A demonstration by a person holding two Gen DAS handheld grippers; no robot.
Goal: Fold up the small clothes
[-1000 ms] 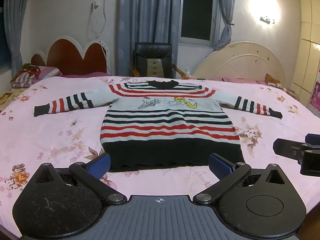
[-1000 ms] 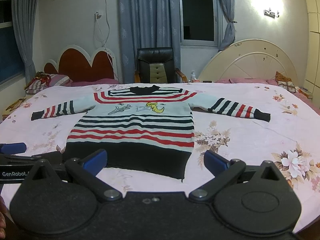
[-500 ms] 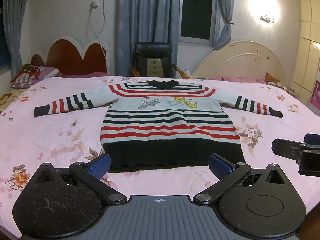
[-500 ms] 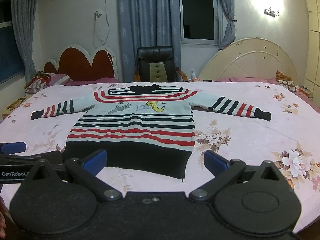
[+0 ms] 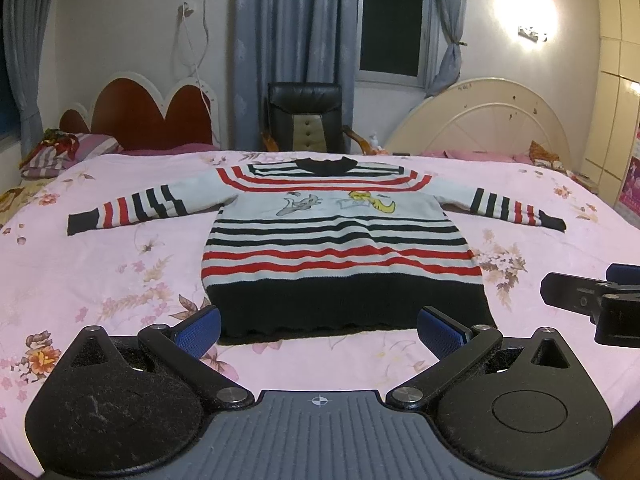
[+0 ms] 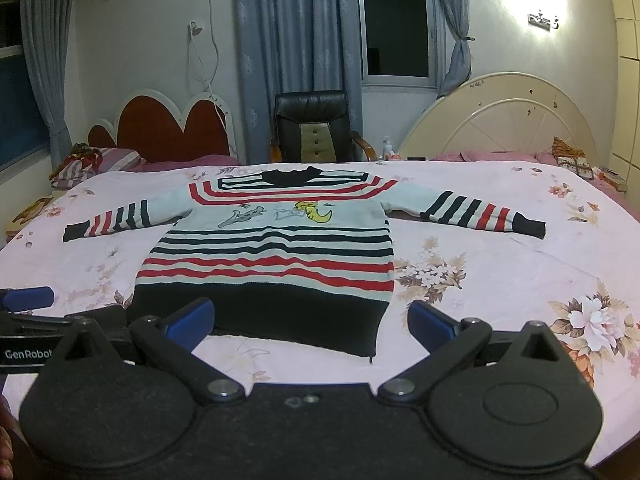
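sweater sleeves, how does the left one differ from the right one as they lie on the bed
In the left wrist view, the left sleeve shows its red stripes nearer the cuff and black ones nearer the shoulder; the right sleeve shows the same order. The left sleeve runs nearly level, while the right sleeve slants down toward its cuff. Both lie flat and spread out from the sweater on the floral bedspread, each ending in a black cuff.

Right gripper (image 5: 592, 304) pokes in at the left wrist view's right edge, cut off, so its finger gap can't be read there. In the right wrist view, the left gripper (image 6: 28, 300) is clipped at the left border. The sweater (image 6: 268, 264) hem hides partly behind a blue fingertip (image 6: 192, 322).
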